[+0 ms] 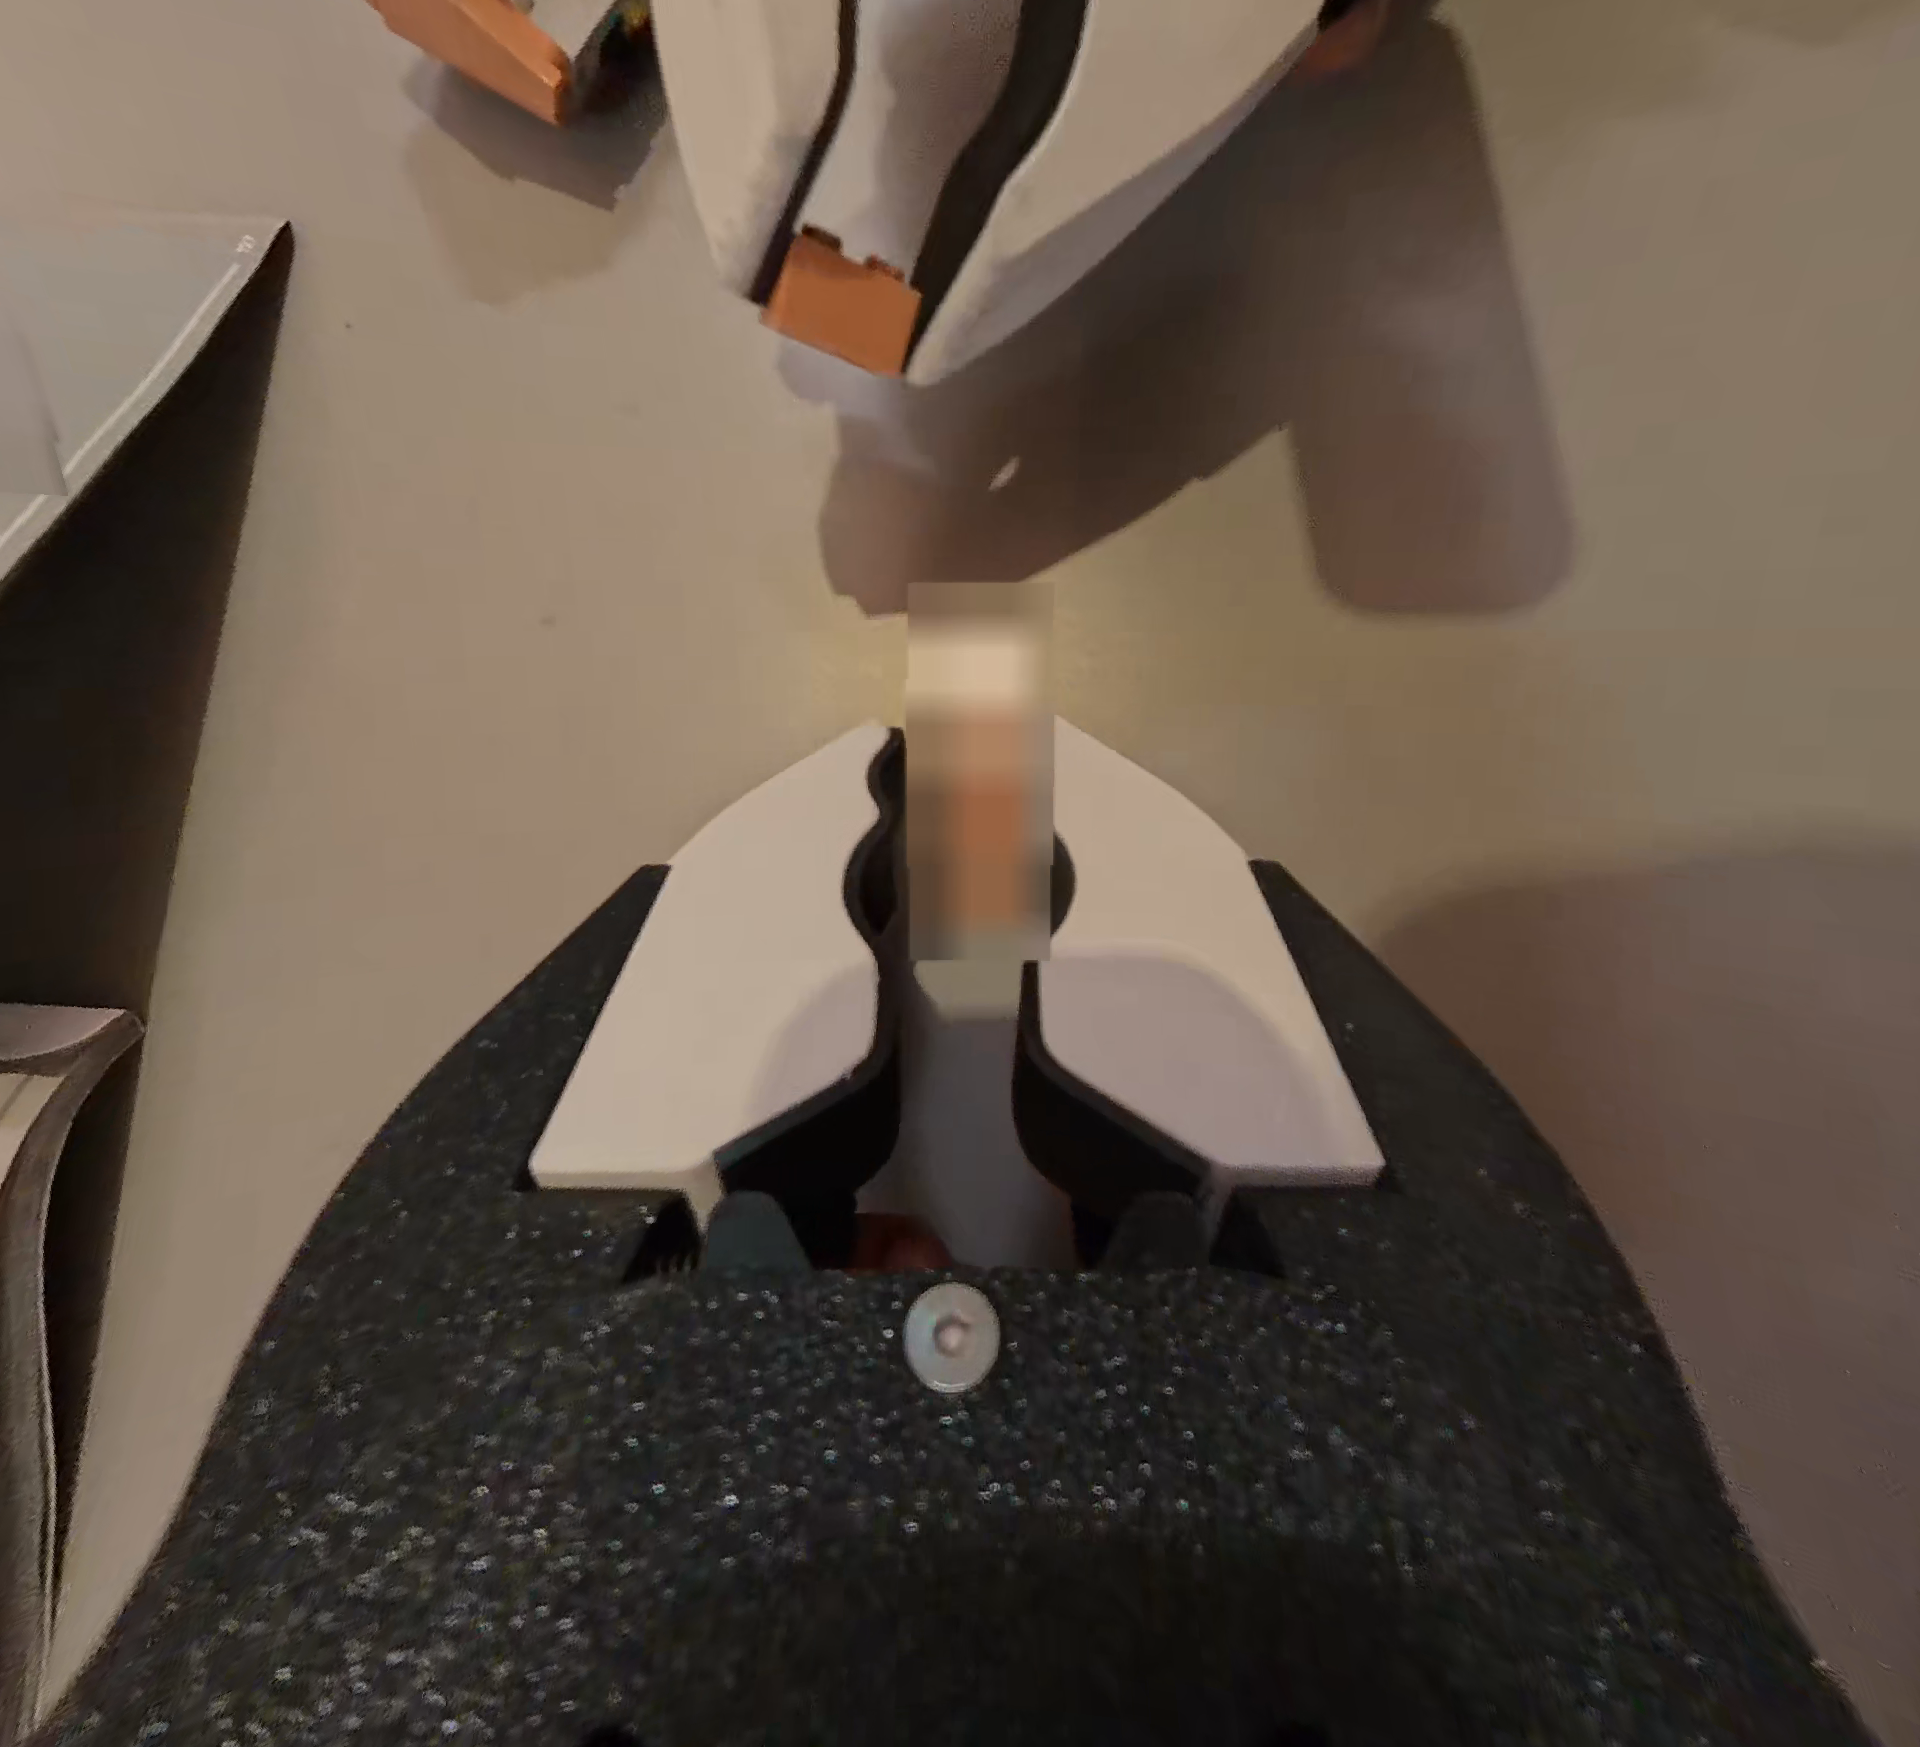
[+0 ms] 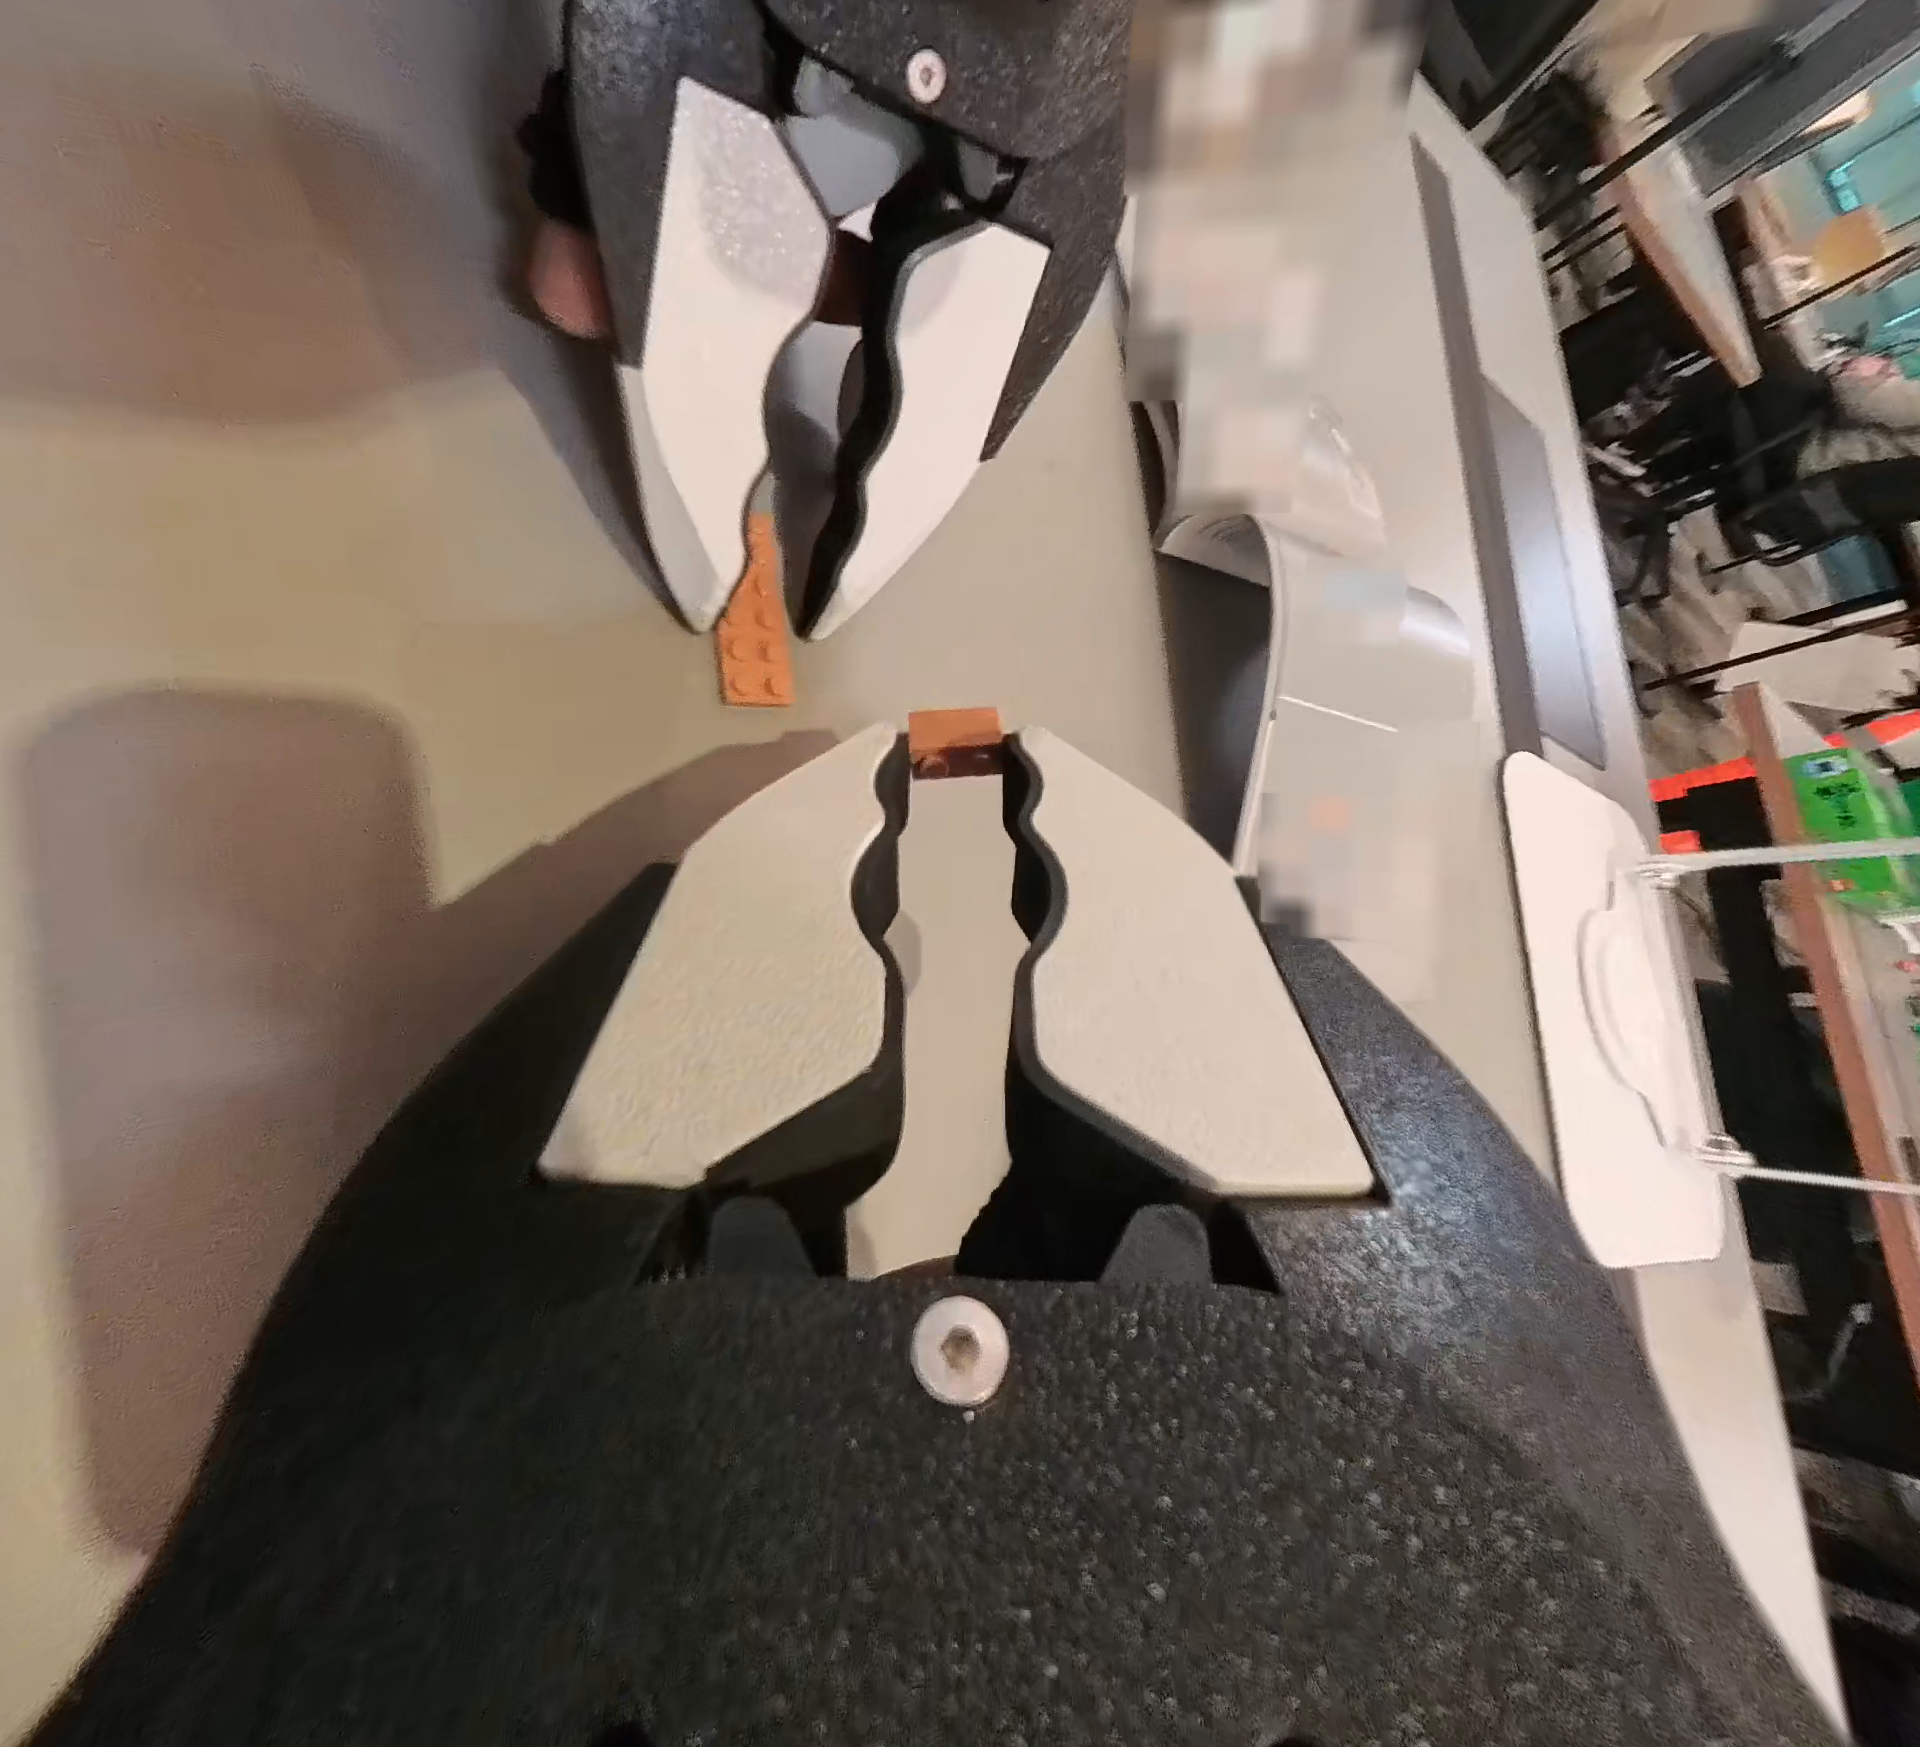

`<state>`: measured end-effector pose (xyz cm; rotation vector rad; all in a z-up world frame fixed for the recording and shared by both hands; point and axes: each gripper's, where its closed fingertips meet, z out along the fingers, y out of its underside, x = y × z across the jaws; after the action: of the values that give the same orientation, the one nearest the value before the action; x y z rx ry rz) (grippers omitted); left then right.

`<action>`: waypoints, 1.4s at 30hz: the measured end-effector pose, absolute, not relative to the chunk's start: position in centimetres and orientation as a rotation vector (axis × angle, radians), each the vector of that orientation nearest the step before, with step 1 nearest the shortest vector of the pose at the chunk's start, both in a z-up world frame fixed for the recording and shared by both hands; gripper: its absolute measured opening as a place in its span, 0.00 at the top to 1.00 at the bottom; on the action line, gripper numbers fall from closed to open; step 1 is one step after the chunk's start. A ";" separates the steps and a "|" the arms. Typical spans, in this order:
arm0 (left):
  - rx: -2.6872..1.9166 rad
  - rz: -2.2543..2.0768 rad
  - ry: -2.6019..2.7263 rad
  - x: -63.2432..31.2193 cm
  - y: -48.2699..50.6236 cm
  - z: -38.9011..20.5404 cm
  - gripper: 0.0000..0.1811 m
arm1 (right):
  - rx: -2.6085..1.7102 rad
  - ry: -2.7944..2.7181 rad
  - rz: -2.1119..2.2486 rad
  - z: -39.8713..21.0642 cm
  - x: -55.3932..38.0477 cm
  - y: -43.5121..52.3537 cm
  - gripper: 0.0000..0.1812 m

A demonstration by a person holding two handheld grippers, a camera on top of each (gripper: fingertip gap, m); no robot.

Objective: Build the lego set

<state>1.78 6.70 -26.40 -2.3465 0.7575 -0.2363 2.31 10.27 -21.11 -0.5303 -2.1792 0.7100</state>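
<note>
Lego plate (image 2: 755, 632), orange, is pinched lengthwise in the left hand-held gripper (image 2: 755, 629), its free end facing the right hand-held gripper (image 2: 956, 741) just beside it, clamped on a small orange brick (image 2: 956, 750); both above the tabletop (image 2: 312, 554).

Pale grey worktop (image 1: 416, 658) is taking up most of the view. A booklet (image 1: 94, 367) with curling pages is lying at the left edge. In the right wrist view, a white tray (image 2: 1590, 1022) is sitting at the right edge, blurry furniture showing far behind.
</note>
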 end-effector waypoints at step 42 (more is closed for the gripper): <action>-2.184 -0.323 0.796 3.2 7.1 -23.8 0.91 | -0.796 -2.710 0.507 -23.7 3.5 7.8 0.91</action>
<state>3.23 7.10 -23.80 -2.1836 0.7959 -0.3232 3.46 7.79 -23.69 -0.7963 -2.7096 0.5067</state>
